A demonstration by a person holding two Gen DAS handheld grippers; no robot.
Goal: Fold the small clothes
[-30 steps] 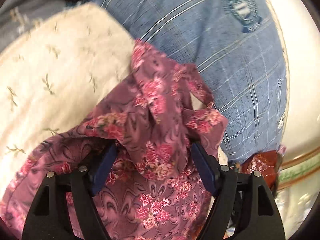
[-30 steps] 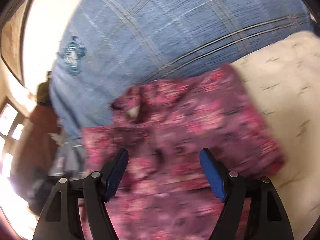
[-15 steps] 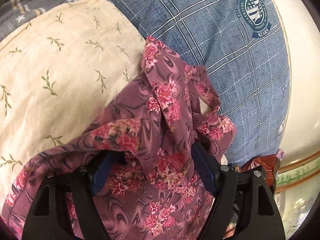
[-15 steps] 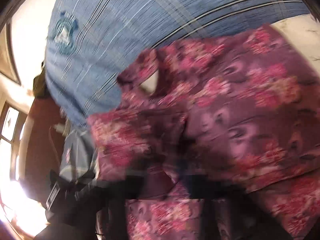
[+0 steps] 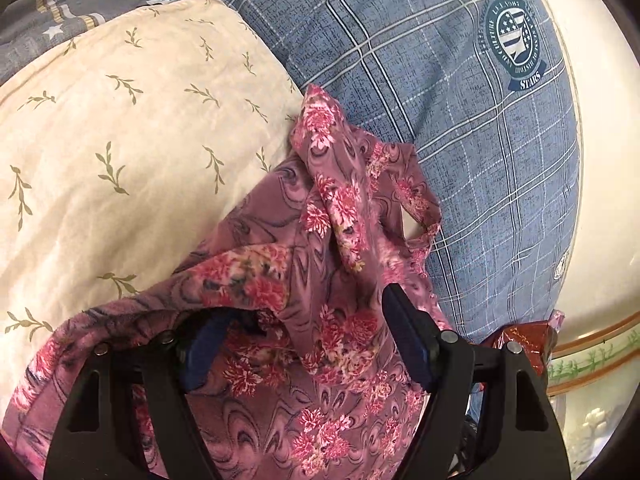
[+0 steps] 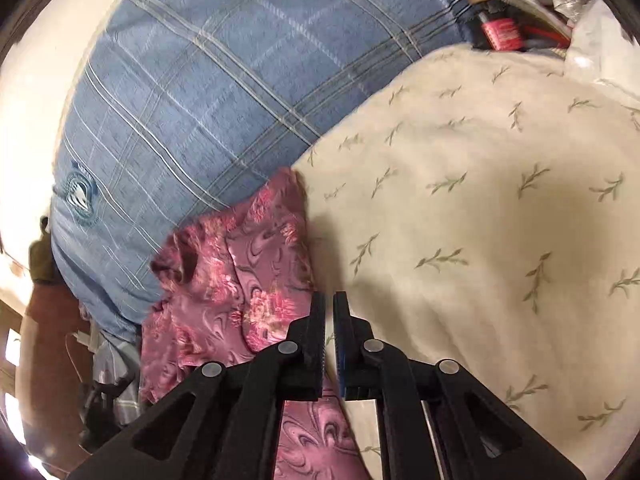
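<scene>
A small purple garment with pink flowers point(image 5: 320, 280) lies bunched on a cream leaf-print sheet point(image 5: 120, 160). My left gripper point(image 5: 304, 320) is open, its jaws wide apart, with folds of the garment heaped between and over them. In the right wrist view the garment point(image 6: 240, 280) lies crumpled to the left of my right gripper point(image 6: 329, 300). The right jaws are closed together over the cream sheet point(image 6: 480, 240) beside the garment's edge, with no cloth seen between them.
A blue plaid pillow point(image 5: 460, 140) with a round badge lies behind the garment and also shows in the right wrist view point(image 6: 200, 100). A grey striped cloth point(image 5: 60, 20) is at the far left. Bottles and clutter point(image 6: 512, 12) sit beyond the sheet.
My right gripper has closed from wide open and swung right, off the garment and over the cream sheet. The left gripper has stayed open under the cloth, hardly moving.
</scene>
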